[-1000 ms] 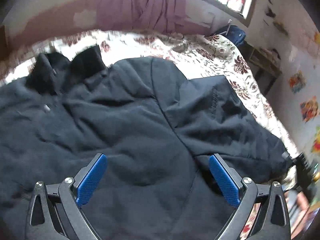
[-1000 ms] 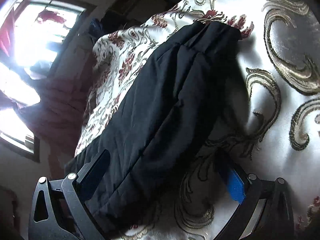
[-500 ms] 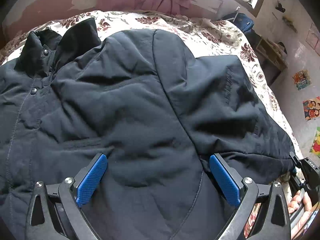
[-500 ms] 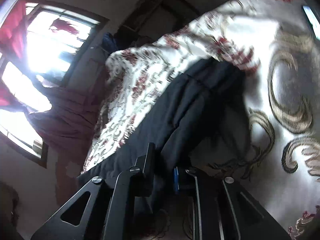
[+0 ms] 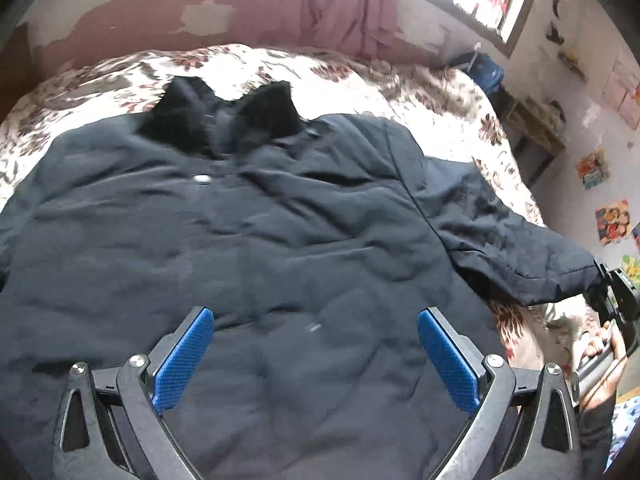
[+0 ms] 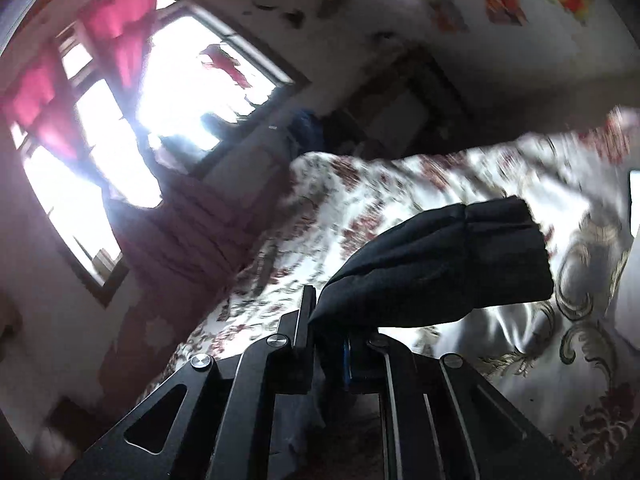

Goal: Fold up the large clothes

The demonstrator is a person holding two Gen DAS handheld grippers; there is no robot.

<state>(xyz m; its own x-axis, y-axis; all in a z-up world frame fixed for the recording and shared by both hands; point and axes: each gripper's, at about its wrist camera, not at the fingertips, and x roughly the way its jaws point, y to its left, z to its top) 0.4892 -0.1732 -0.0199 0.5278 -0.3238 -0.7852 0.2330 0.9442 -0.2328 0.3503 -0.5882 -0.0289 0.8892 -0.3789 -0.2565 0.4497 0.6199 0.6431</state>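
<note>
Right wrist view: jaws clamp the sleeve cuff above the bedspread.

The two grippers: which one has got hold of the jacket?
The right gripper. Its jaws are pinched shut on the dark jacket's sleeve. The left gripper has blue pads spread wide apart, holding nothing.

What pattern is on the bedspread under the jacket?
White bedspread with dark red flowers and scrolls; clearest in the left wrist view.

Daylight floods through the window, blown out white (glare hides the panes); the room beside it looks dim, edges curve, the bedspread smears.
</note>
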